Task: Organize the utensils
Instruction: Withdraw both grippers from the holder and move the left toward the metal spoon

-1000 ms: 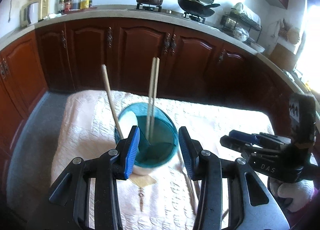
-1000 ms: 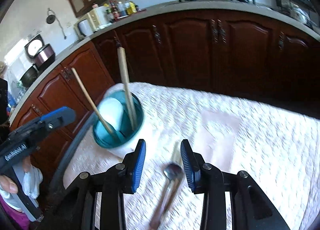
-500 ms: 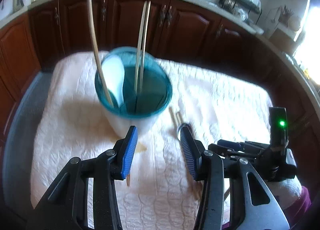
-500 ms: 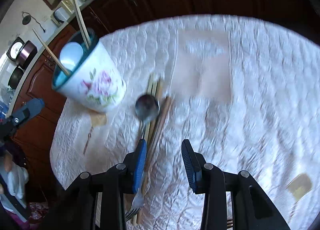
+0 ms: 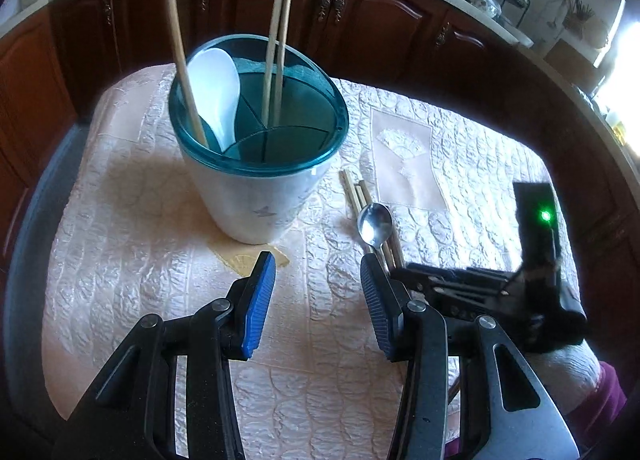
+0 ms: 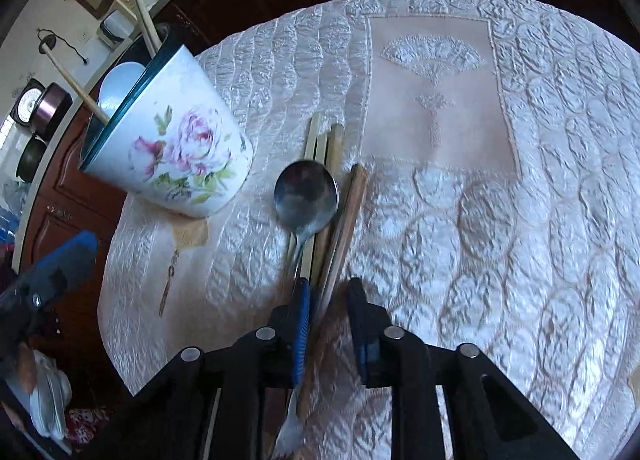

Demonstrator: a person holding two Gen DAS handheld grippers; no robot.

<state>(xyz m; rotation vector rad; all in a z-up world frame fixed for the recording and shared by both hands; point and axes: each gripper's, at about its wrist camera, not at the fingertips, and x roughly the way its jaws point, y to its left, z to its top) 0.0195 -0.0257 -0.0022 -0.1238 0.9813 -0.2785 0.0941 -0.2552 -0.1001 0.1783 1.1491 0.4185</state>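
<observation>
A white flowered holder (image 5: 256, 199) with a teal rim stands on the cloth. It holds a white spoon (image 5: 216, 95), a pair of chopsticks (image 5: 276, 59) and one wooden stick (image 5: 180, 59). To its right lie a metal spoon (image 5: 375, 221) and loose chopsticks (image 5: 352, 187). My left gripper (image 5: 318, 292) hovers open in front of the holder with nothing between its fingers. My right gripper (image 6: 328, 300) is low over the loose pile. Its jaws are closing with a brown chopstick (image 6: 352, 199) between them, and the pads are not clearly pressing on it. The metal spoon (image 6: 306, 193) lies just ahead.
A quilted cloth (image 5: 140, 219) covers the table. A fork (image 6: 288, 428) lies under my right gripper's frame. Dark wooden cabinets (image 5: 380, 19) ring the table on the far side. A gloved hand (image 5: 568, 360) holds the right gripper at the lower right.
Both grippers have sunk toward the table and tilted further down. The right gripper's jaws have narrowed around the brown chopstick. The left jaws stay wide.
</observation>
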